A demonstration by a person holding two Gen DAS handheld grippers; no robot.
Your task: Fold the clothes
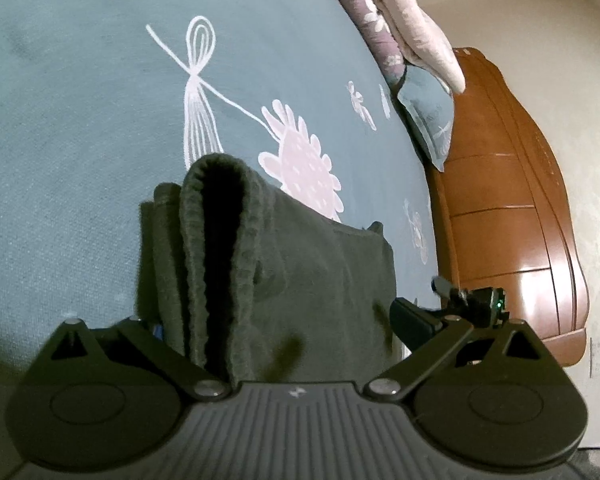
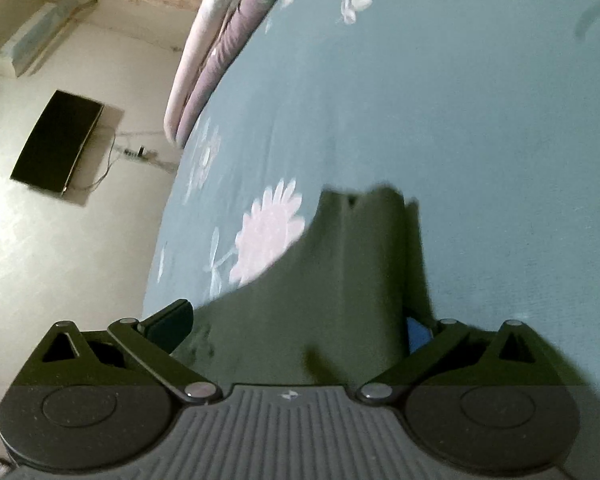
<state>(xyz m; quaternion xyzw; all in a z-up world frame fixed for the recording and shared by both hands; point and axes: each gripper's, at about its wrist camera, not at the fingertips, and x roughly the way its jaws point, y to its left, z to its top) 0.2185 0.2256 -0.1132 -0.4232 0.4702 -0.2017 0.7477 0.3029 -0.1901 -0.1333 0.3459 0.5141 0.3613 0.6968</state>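
Two views, read left to right.

Left wrist view: blue-green bed sheet point(image 1: 80, 120) with white flower print fills the left side. The dark green garment point(image 1: 300, 272) lies on it, low centre, already folded into a narrow stack. Its ribbed hem point(image 1: 216, 240) stands up as a loop on the left side. A pillow point(image 1: 424, 120) and a wooden headboard point(image 1: 500, 208) are at far right.

Left gripper point(image 1: 284, 320): jaws wide apart, with the garment between them. The left finger is mostly hidden behind the cloth; the right finger stands just clear of the cloth edge. No clamp seen.

Right wrist view (blurred): a wall television point(image 2: 56, 140) at left, rolled quilts point(image 2: 216, 60) at the bed's edge, then the sheet point(image 2: 480, 120). The garment point(image 2: 360, 260) runs from the camera to a narrower far end.

Right gripper point(image 2: 294, 326): jaws spread wide, straddling the near end of the cloth without pressing on it.

Key relation: in both views the garment's long axis runs straight ahead along the fingers, its near end between the jaws and its far end pointing away across the bed. Neither hand looks clearly nearer. Judgement: the fold looks close to finished.
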